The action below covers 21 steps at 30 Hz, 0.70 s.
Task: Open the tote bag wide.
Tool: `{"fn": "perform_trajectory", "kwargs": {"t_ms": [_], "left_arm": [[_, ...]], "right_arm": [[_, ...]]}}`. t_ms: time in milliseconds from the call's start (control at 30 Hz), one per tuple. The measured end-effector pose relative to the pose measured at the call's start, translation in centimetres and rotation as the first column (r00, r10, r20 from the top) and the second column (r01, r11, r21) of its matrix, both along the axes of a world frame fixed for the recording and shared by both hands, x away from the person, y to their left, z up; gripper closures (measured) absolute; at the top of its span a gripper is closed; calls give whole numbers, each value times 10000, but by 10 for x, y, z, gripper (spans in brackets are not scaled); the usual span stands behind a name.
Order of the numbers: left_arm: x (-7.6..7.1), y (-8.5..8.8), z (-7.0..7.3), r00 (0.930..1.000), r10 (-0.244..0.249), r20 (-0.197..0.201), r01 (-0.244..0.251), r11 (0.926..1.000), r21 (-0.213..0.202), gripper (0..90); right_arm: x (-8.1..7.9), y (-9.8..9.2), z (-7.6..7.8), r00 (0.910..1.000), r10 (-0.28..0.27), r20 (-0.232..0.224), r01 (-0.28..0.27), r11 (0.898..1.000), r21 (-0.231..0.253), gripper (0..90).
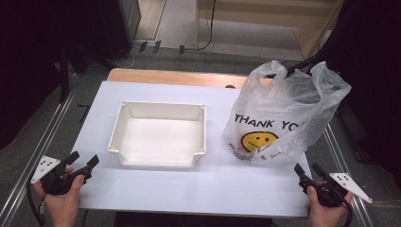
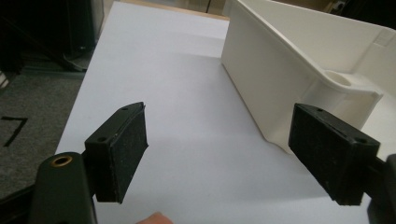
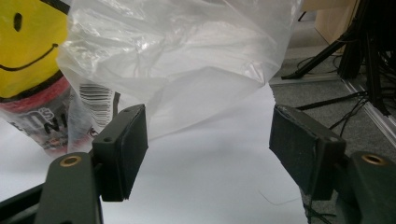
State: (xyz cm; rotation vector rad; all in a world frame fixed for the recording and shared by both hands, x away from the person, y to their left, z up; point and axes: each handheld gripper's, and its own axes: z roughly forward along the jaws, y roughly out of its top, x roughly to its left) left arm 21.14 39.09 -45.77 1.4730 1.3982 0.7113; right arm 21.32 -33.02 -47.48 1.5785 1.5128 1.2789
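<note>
A white plastic bin (image 1: 161, 135) sits empty on the white table sheet (image 1: 142, 189), left of centre. A clear plastic bag (image 1: 283, 113) printed with THANK YOU and a yellow smiley stands to its right, with a packaged item inside (image 3: 44, 119). My left gripper (image 1: 86, 162) rests at the front left corner, open, its jaws empty and pointing toward the bin (image 2: 289, 70). My right gripper (image 1: 308, 170) is at the front right corner, open and empty, aimed at the bag (image 3: 177, 56).
The wooden table edge (image 1: 175, 76) shows behind the sheet. Metal rails (image 1: 42, 137) run along both sides. Cables (image 1: 142, 47) and dark stands lie on the grey floor beyond. Bare sheet stretches between the two grippers at the front.
</note>
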Motion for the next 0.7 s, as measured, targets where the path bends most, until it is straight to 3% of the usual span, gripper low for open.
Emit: {"fn": "perform_trajectory", "kwargs": {"t_ms": [167, 333, 467, 567, 600, 700], "left_arm": [[-4, 1, 6, 9998, 110, 159, -104, 9992, -375, 209], [-6, -4, 17, 9997, 121, 225, -112, 9992, -378, 225], [-4, -11, 25, 9998, 77, 160, -67, 9982, -591, 234], [-1, -18, 33, 9997, -129, 214, 139, 9987, -494, 235], [0, -21, 36, 9994, -227, 243, 239, 9985, -490, 235], [3, -31, 43, 9984, -456, 321, 470, 9979, -448, 241]], "right_arm": [[-2, 3, 9, 9998, 57, 203, -56, 10000, -48, 268], [1, 10, 24, 9987, 339, 391, -342, 9994, 77, 253], [10, 23, 45, 9953, 795, 555, -812, 9963, 288, 233], [15, 27, 54, 9942, 863, 646, -882, 9957, 287, 208], [20, 31, 63, 9946, 761, 702, -782, 9966, 276, 147], [26, 33, 71, 9950, 742, 668, -768, 9964, 371, 142]]}}
